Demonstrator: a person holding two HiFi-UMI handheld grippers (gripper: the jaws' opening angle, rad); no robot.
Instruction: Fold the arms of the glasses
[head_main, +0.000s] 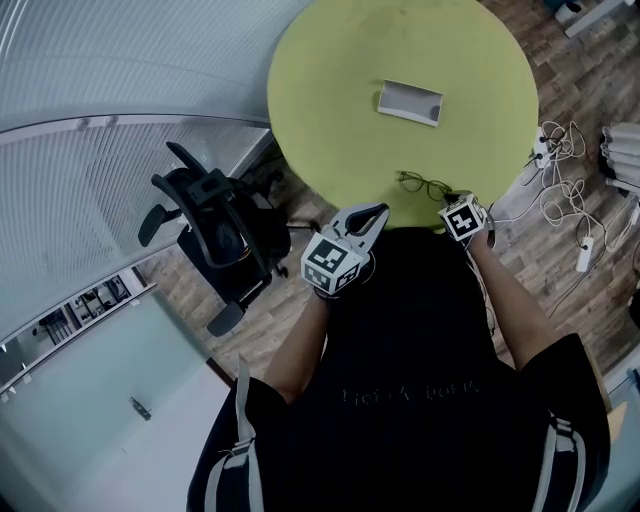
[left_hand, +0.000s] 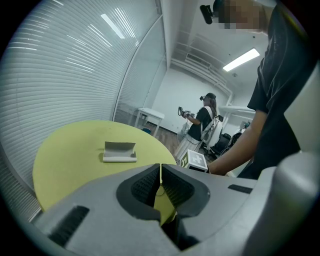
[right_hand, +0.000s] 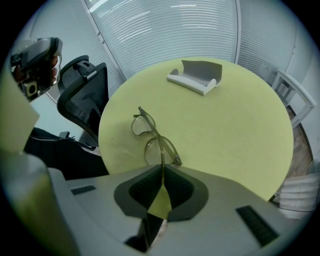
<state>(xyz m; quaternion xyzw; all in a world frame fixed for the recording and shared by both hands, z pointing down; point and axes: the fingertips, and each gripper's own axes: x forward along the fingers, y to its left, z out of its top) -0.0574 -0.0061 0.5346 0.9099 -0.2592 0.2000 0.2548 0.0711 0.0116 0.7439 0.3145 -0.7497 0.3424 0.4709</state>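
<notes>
Thin-rimmed glasses (head_main: 424, 185) lie with arms spread at the near edge of the round yellow-green table (head_main: 330, 80). In the right gripper view the glasses (right_hand: 152, 135) sit just ahead of the jaws, and one arm runs straight back into them. My right gripper (right_hand: 162, 172) is shut on that arm; in the head view the right gripper (head_main: 451, 201) touches the glasses' right end. My left gripper (head_main: 379, 211) hovers at the table's edge, left of the glasses, apart from them. Its jaws (left_hand: 160, 175) are shut with nothing between them.
A white glasses holder (head_main: 410, 102) rests on the table's middle, beyond the glasses. A black office chair (head_main: 215, 225) stands left of the table. Cables and a power strip (head_main: 570, 200) lie on the wooden floor at right. Another person (left_hand: 205, 122) stands far off.
</notes>
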